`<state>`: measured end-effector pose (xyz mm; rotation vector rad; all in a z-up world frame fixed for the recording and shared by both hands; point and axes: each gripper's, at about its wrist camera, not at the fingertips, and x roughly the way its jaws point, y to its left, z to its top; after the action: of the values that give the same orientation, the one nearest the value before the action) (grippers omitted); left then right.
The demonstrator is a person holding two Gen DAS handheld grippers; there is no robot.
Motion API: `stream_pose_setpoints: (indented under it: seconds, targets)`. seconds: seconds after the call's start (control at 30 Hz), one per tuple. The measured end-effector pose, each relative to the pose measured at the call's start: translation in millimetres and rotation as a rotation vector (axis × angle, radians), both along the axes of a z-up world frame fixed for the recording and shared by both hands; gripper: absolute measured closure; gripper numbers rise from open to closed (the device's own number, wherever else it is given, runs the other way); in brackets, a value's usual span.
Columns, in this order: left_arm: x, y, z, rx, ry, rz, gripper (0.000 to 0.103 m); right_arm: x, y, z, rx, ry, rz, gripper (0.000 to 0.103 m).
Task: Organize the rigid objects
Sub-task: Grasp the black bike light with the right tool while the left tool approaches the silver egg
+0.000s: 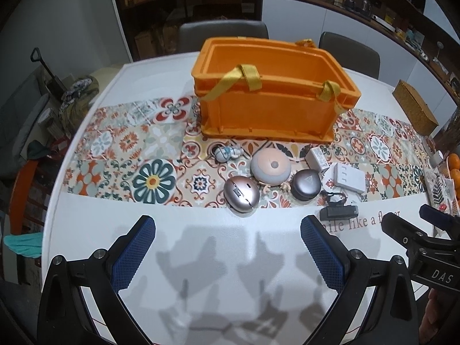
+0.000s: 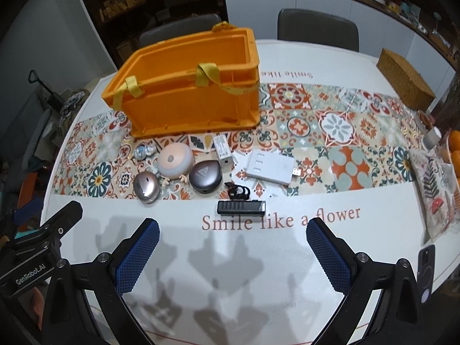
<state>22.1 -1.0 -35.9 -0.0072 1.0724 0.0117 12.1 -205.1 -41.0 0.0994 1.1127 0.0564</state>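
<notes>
An empty orange crate (image 1: 273, 106) (image 2: 184, 109) with yellow straps stands on the patterned runner. In front of it lie a small white-blue figurine (image 1: 227, 153) (image 2: 143, 151), a round peach-grey case (image 1: 270, 167) (image 2: 174, 160), a pink-silver egg-shaped case (image 1: 241, 194) (image 2: 146, 189), a dark grey case (image 1: 304, 184) (image 2: 205, 177), a white charger (image 1: 316, 158) (image 2: 223, 152), a flat white adapter (image 1: 349, 177) (image 2: 270, 167) and a black bar light (image 1: 339, 212) (image 2: 241, 207). My left gripper (image 1: 228, 227) and right gripper (image 2: 233, 228) are open above the bare white table, short of the objects.
A woven box (image 2: 405, 80) sits at the far right. Oranges (image 2: 454, 146) and a printed pouch (image 2: 434, 187) lie at the right edge, a phone (image 2: 425, 270) near the front right. Chairs (image 1: 222, 33) stand behind the table.
</notes>
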Motion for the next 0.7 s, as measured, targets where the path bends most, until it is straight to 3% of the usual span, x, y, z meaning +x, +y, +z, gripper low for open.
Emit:
stream_pose_setpoints:
  seconds: [0.47, 0.7]
  targets:
    - [36, 0, -42, -0.016, 0.111, 0.011, 0.000, 47, -4, -56, 0.048, 0.176, 0.018, 0.000]
    - [44, -6, -65, 0.002, 0.161, 0.001, 0.000, 60, -1, -82, 0.013, 0.212, 0.033, 0.000]
